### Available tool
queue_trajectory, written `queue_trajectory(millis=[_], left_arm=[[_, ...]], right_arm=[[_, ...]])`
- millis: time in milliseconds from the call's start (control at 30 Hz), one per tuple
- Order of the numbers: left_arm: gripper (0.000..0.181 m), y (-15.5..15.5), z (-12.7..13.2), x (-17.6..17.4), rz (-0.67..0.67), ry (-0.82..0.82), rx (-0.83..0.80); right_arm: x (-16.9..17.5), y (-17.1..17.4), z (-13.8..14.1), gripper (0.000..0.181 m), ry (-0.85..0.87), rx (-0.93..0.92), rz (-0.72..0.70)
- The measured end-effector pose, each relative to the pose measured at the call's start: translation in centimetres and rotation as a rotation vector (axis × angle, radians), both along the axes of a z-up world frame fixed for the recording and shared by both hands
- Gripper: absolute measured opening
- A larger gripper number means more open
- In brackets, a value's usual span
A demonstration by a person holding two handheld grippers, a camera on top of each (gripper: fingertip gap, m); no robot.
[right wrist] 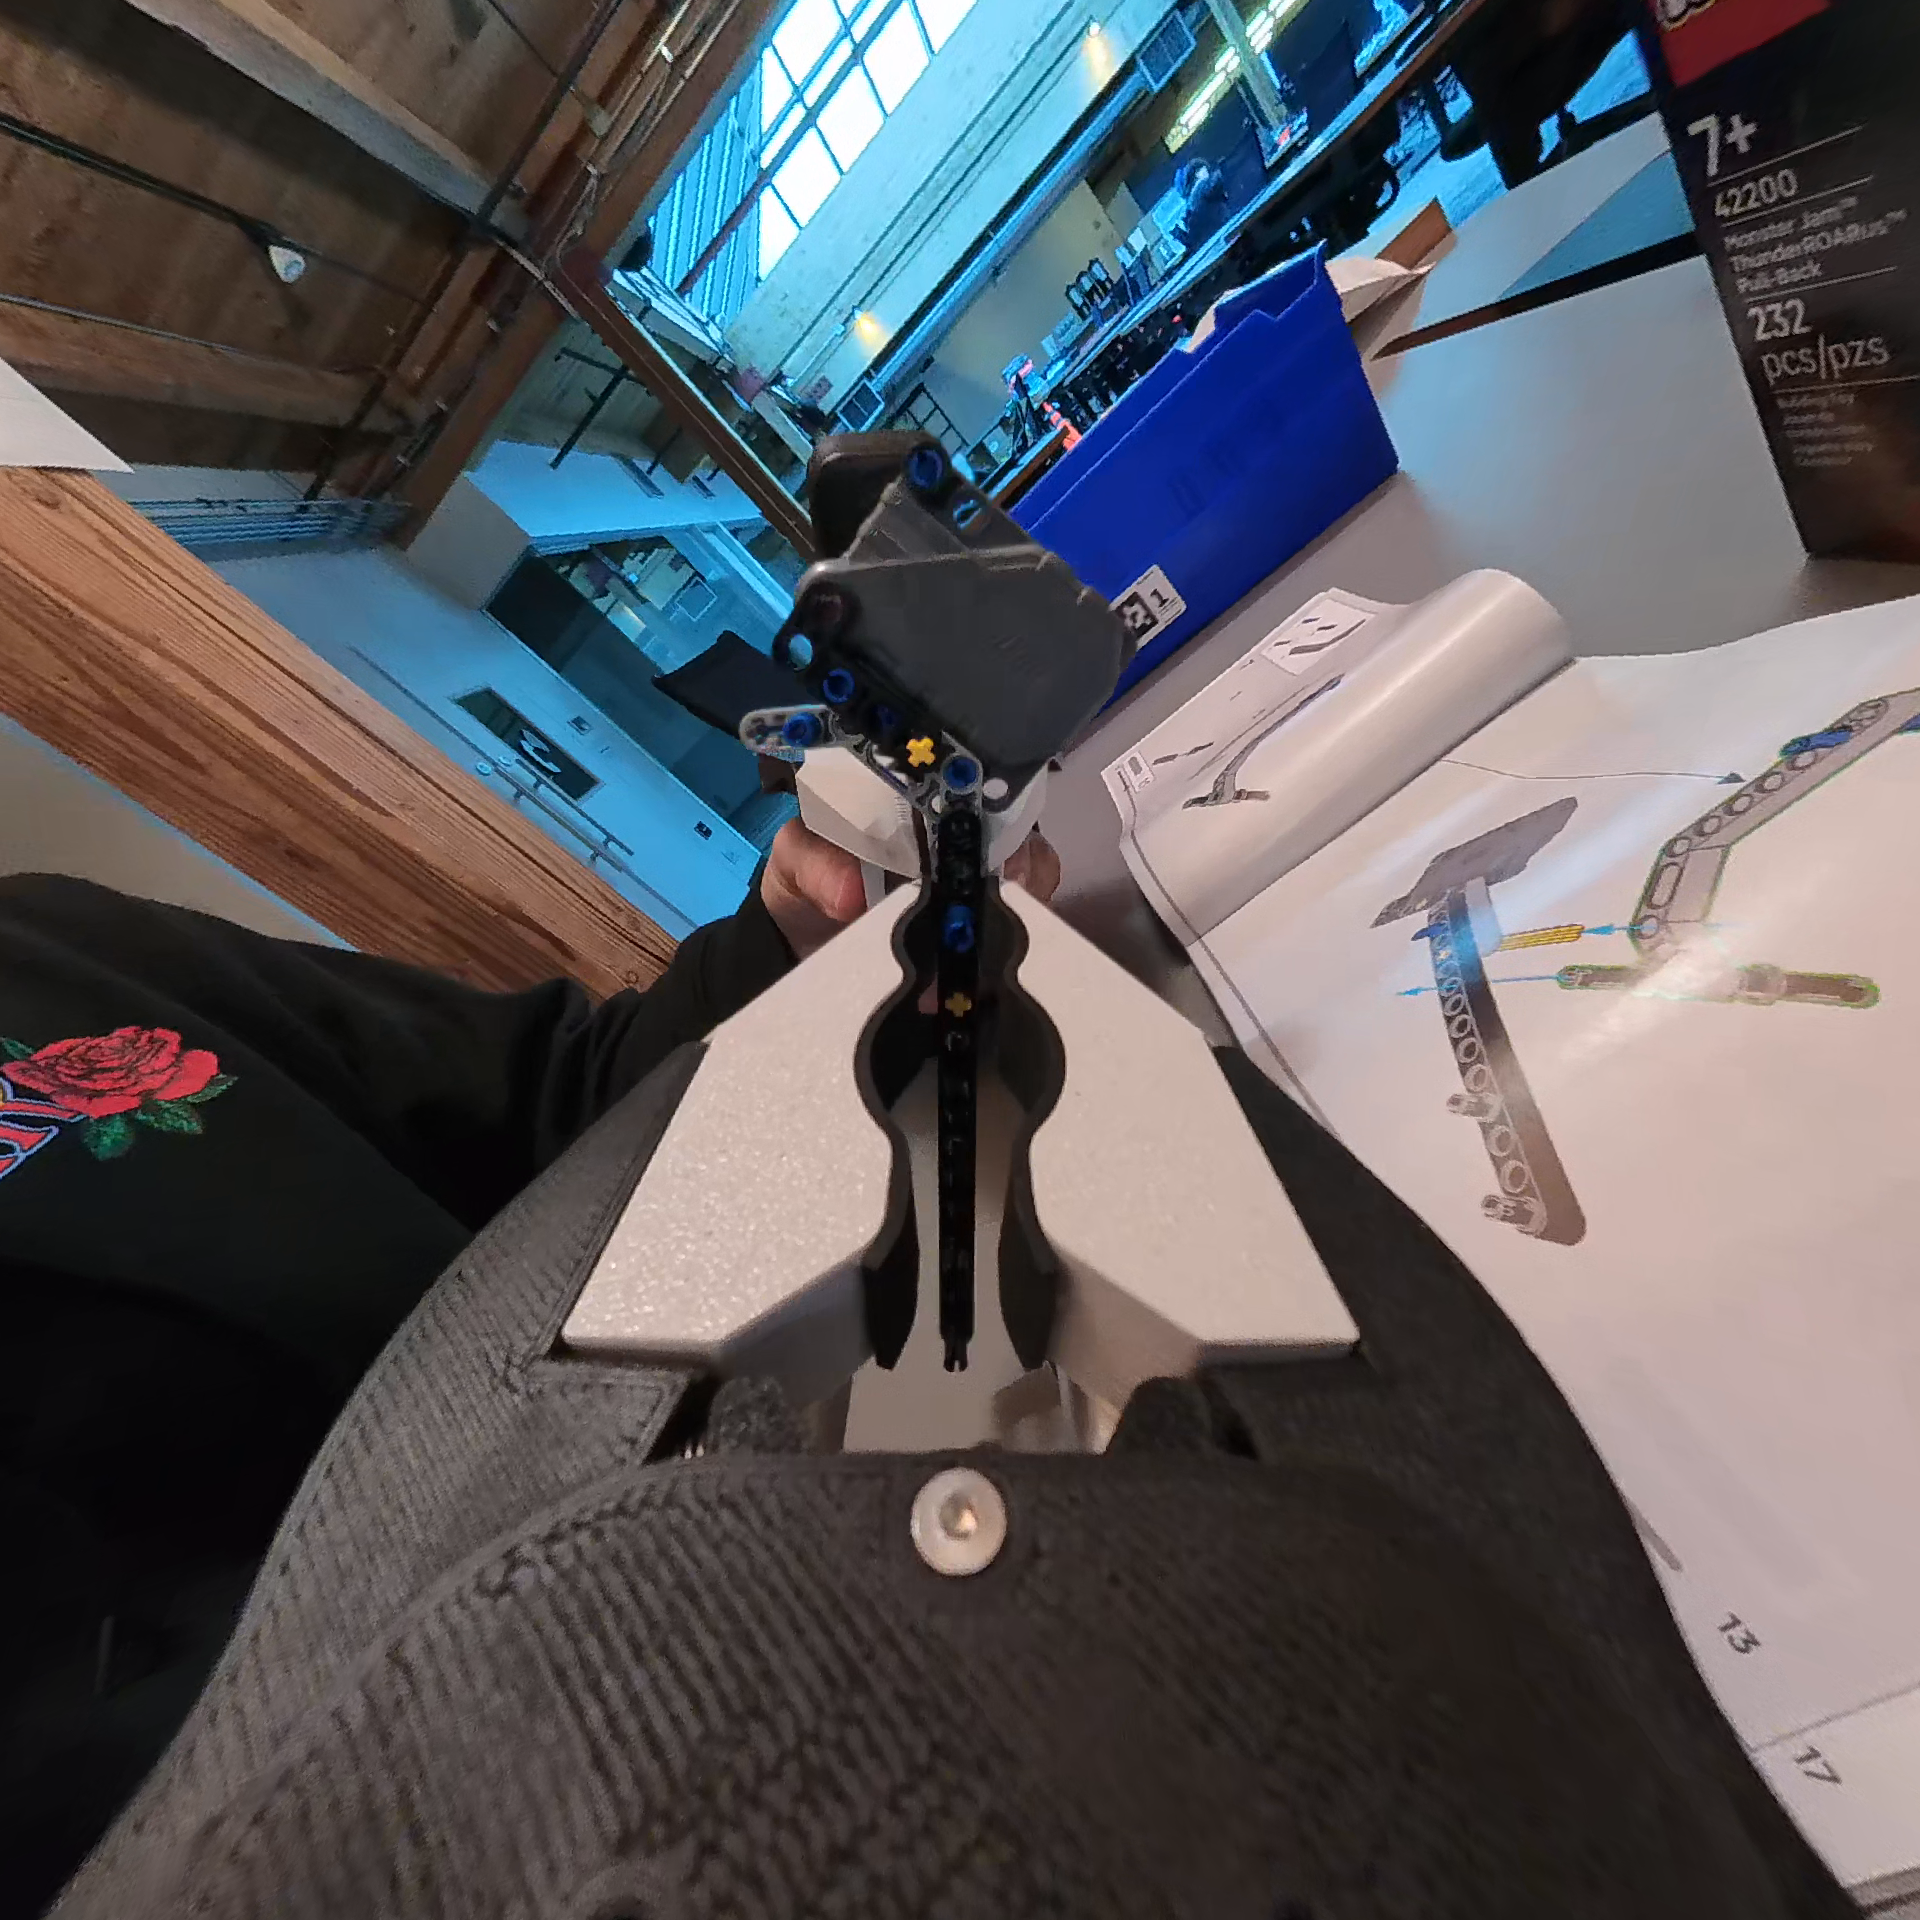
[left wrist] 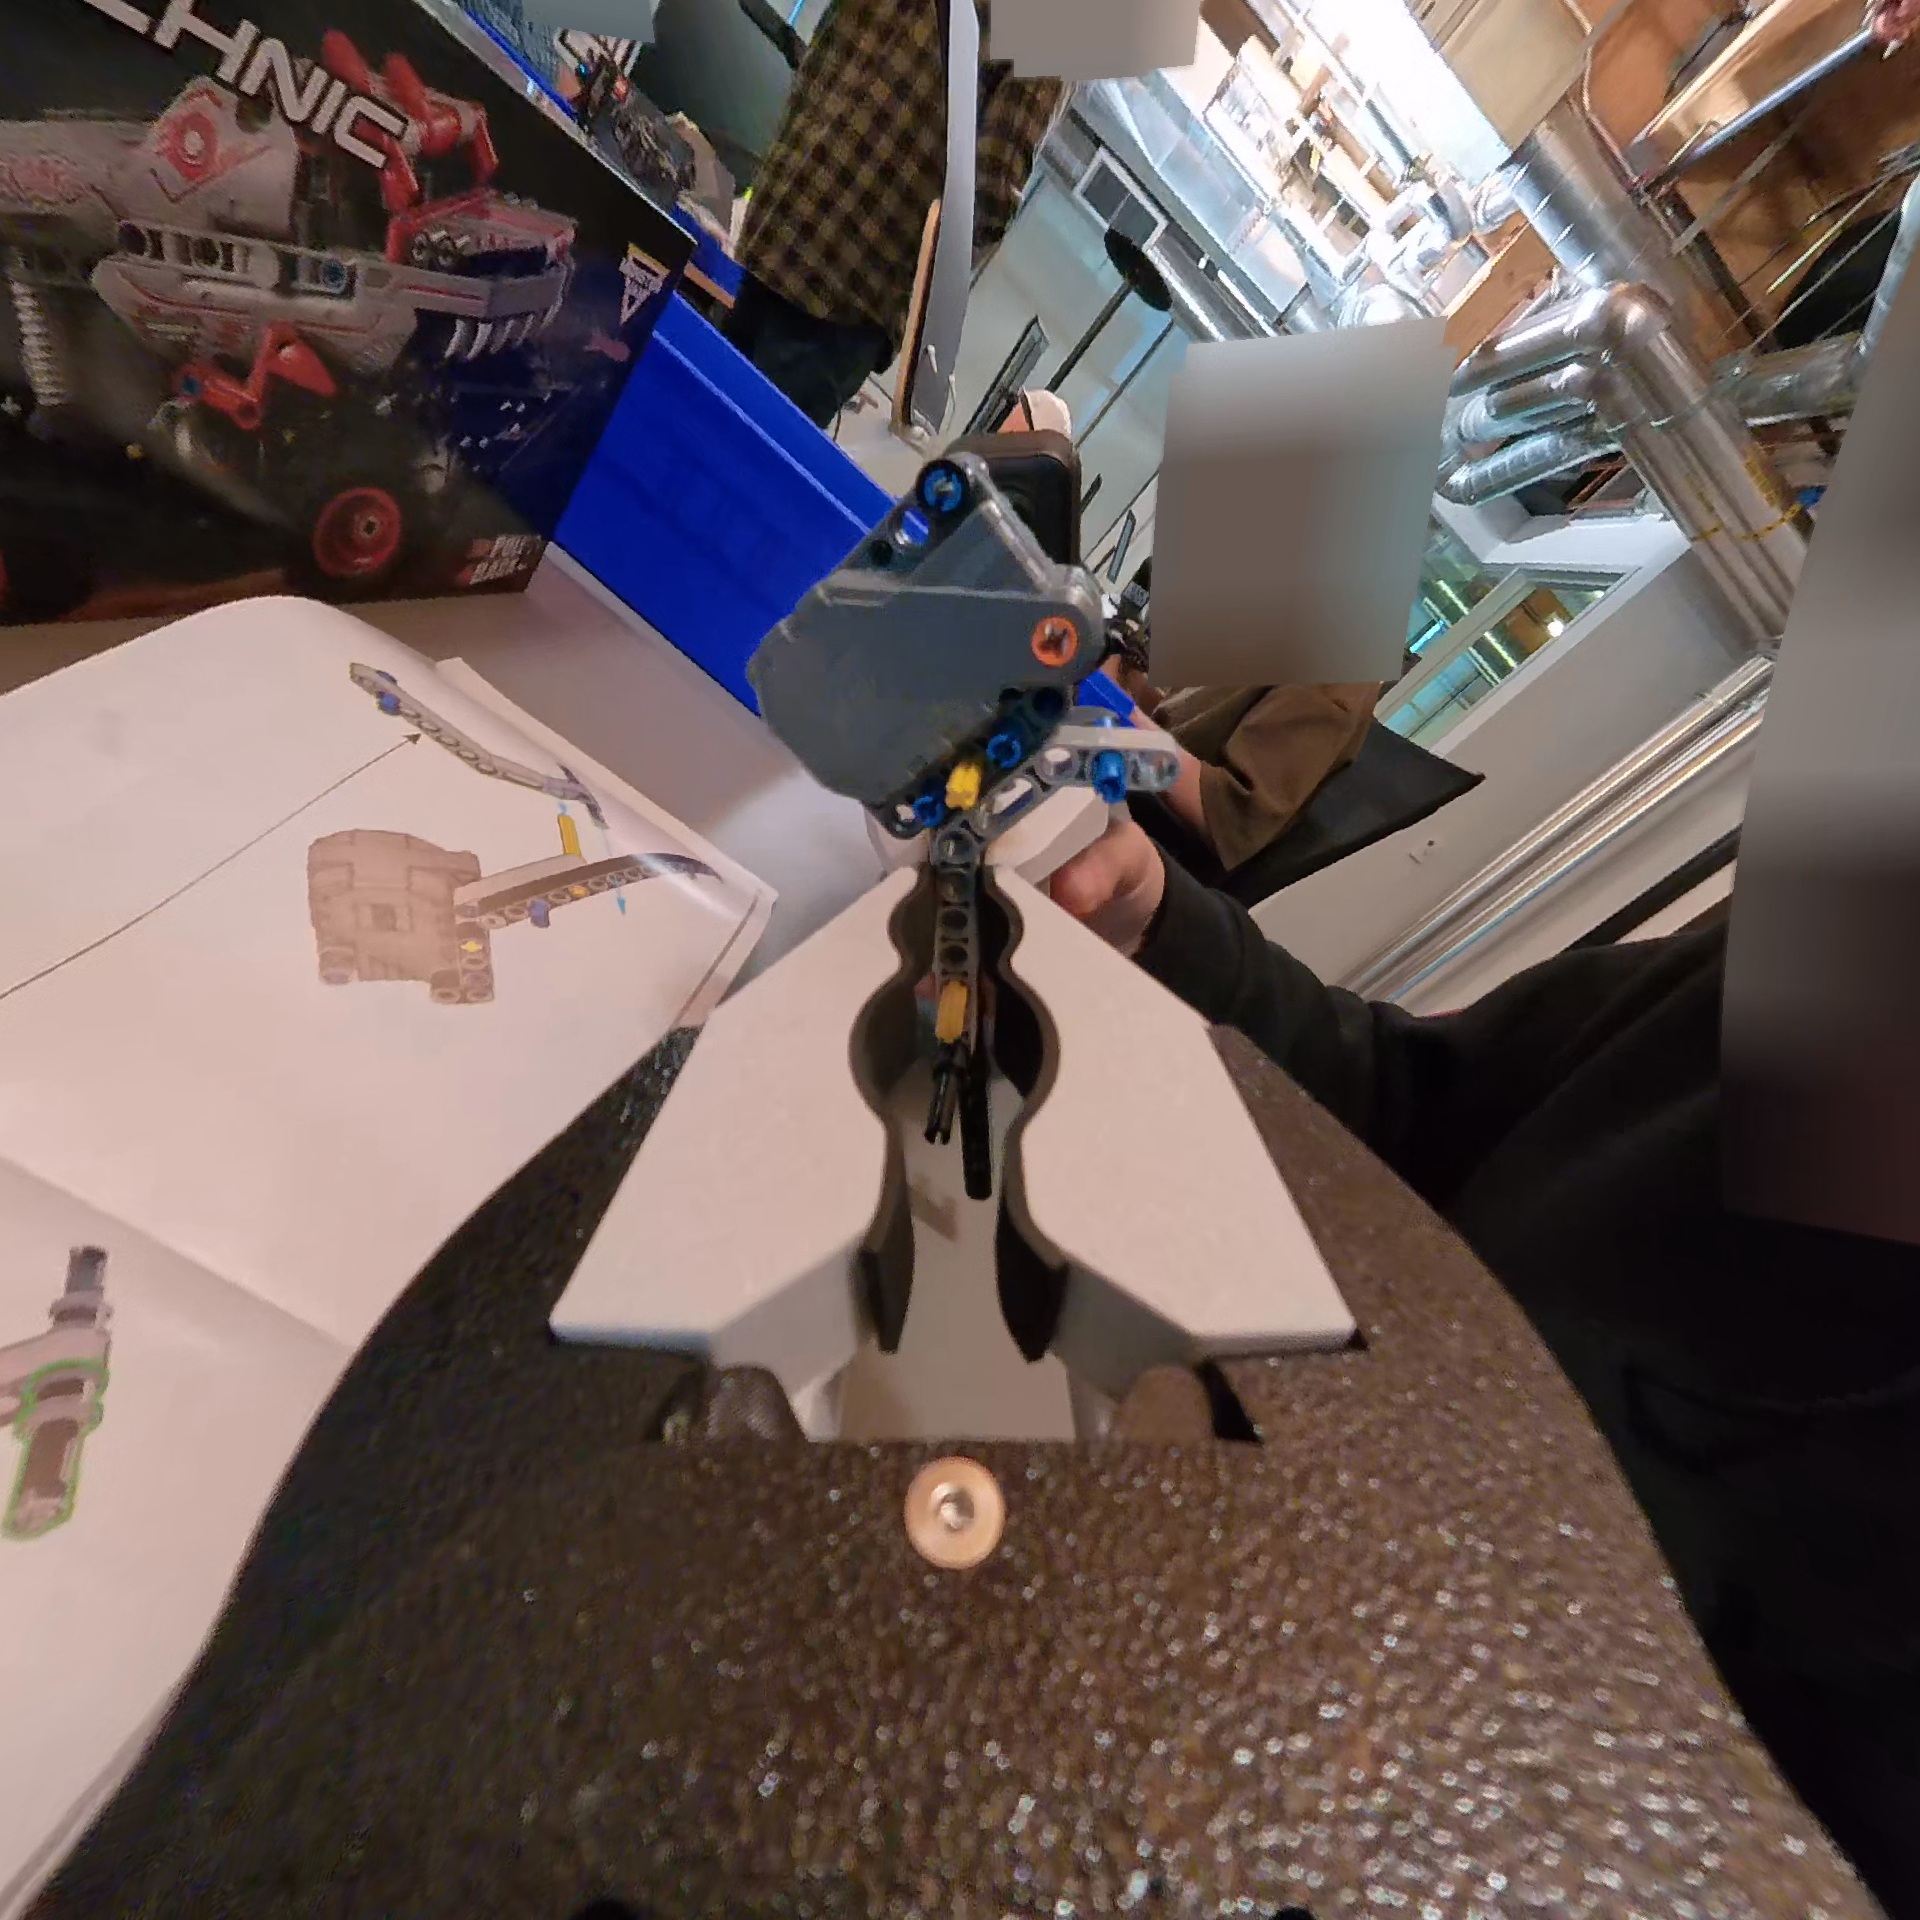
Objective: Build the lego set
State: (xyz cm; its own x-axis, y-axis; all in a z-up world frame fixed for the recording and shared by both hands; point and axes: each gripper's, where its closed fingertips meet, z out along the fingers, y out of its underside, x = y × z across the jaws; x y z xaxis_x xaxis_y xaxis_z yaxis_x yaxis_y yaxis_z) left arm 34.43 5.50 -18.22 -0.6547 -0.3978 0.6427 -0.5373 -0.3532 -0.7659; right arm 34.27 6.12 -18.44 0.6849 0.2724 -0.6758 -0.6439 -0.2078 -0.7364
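Both claws pinch one black beam (its lower end hidden).

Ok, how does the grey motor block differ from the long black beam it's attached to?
The grey motor block is chunky and solid; the black beam is long, thin and lined with holes. The block sticks out past the right gripper; the beam runs down between its jaws. The block is dark grey, the beam black. Both carry blue pins and form one assembly.
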Motion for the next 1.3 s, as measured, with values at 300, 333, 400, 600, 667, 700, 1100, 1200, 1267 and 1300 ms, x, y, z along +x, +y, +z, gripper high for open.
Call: queue_trajectory(millis=[300,333,400,600,667,700,1100,1200,1267,1300], left_arm=[[0.005,0.1,-0.2,-0.2,-0.013,-0.022,0.049],[0.006,0.1,-0.3,-0.1,-0.006,-0.026,0.053],[0.006,0.1,-0.3,0.0,-0.001,-0.034,0.054],[0.006,0.2,-0.3,0.1,0.009,-0.033,0.045],[0.007,0.2,-0.2,0.1,0.007,-0.036,0.043],[0.006,0.2,-0.3,0.0,0.006,-0.034,0.052],[0.019,-0.4,-0.7,-0.8,-0.065,-0.033,0.099],[0.015,-1.1,-0.7,-1.3,-0.102,-0.044,0.11],[0.006,-1.1,-0.8,-1.3,-0.1,-0.042,0.122],[0.006,-1.2,-0.8,-1.4,-0.104,-0.038,0.119]], right_arm=[[-0.2,0.2,-0.2,0.005,0.019,-0.002,0.01],[-0.2,0.2,-0.3,0.005,0.028,-0.004,0.005],[-0.1,0.2,-0.3,0.005,0.046,-0.004,0.005],[0.0,0.3,-0.3,0.005,0.106,0.0,0.003],[-0.1,0.3,-0.2,0.005,0.117,0.004,0.006],[-0.1,0.3,-0.3,0.005,0.117,-0.001,0.007],[-0.1,-0.1,0.1,0.005,0.112,0.022,0.032],[0.3,-0.3,0.6,0.005,0.136,0.05,0.019],[0.2,-0.4,0.8,0.005,0.135,0.062,0.031],[0.1,-0.4,0.9,0.005,0.137,0.067,0.029]])
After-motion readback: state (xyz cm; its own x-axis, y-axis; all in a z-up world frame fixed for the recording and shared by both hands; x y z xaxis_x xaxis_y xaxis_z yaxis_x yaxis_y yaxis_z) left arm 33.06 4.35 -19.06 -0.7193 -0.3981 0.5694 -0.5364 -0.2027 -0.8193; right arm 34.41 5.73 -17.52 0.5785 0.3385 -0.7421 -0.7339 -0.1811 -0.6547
